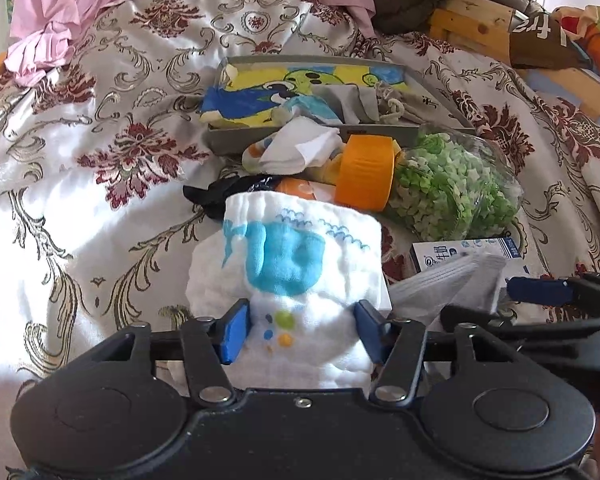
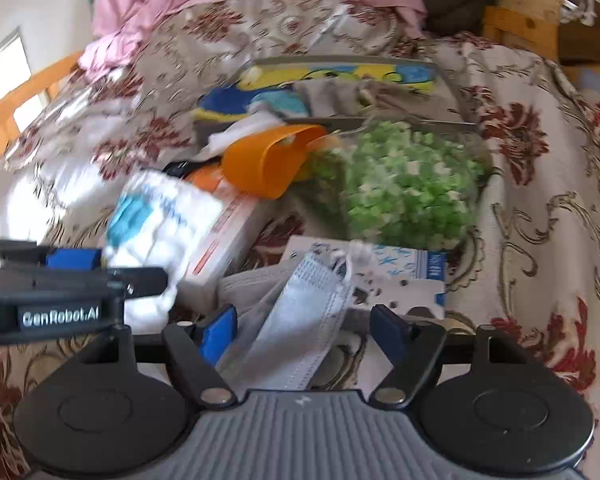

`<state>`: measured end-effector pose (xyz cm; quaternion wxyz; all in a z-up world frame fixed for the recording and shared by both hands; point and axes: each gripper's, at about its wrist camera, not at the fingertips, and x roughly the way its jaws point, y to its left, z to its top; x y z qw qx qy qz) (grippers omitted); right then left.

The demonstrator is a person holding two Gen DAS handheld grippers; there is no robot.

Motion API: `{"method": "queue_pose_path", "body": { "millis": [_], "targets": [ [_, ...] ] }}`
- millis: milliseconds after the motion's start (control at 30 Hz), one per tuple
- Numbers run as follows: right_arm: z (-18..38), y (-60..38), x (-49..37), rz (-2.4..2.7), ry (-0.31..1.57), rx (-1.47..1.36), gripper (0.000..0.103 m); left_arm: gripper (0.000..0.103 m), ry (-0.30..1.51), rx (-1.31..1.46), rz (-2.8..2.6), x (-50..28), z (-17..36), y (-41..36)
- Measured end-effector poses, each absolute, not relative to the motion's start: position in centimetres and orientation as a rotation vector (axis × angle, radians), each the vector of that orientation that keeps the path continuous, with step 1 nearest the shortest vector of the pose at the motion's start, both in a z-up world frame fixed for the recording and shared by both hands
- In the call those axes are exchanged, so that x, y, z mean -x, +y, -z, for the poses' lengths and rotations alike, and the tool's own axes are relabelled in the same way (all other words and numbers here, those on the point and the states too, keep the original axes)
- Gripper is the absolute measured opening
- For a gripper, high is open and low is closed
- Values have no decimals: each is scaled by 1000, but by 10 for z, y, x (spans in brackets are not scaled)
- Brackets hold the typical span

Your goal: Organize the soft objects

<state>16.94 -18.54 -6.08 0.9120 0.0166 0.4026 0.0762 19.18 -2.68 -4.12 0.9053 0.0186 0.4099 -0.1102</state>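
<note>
a: on the floral bedspread (image 1: 100,184), our left gripper (image 1: 300,332) holds the white whale cloth (image 1: 296,256) between its blue pads, which press on both its sides, jaws about half open.

b: our right gripper (image 2: 300,332) stands wider, a grey face mask (image 2: 300,320) lying loose between its fingers; whether it touches the left pad we cannot tell. beyond sit the orange-capped jar (image 2: 400,184) and grey tray (image 1: 332,136).

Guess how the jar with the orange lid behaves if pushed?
The jar lies on its side on soft bedding, so it may roll, though the folds could damp that. It looks full of green bits, so probably heavyish. Clear walls look smooth, likely slippery.
</note>
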Motion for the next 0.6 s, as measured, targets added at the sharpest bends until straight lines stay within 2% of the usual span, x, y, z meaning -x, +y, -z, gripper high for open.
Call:
{"method": "queue_pose_path", "body": {
  "millis": [167,233,267,300,367,500,567,600],
  "targets": [
    [68,-173,-169,-183,852,39,79,47,872,-27,221,-192,41,-24],
    [71,-171,-169,-191,868,46,77,45,879,-14,218,-192,41,-23],
    [71,-170,-169,-195,874,48,70,44,881,-9,216,-192,41,-22],
    [72,-170,-169,-201,879,50,59,43,883,-4,214,-192,41,-21],
    [72,-168,-169,-215,889,57,53,42,886,3,211,-193,41,-21],
    [72,-165,-167,-242,888,66,34,39,887,4,208,-192,41,-21],
    [72,-166,-167,-251,891,57,25,36,889,2,206,-192,41,-20],
    [72,-167,-167,-253,891,50,24,33,892,4,205,-191,41,-19]
  ]
}}
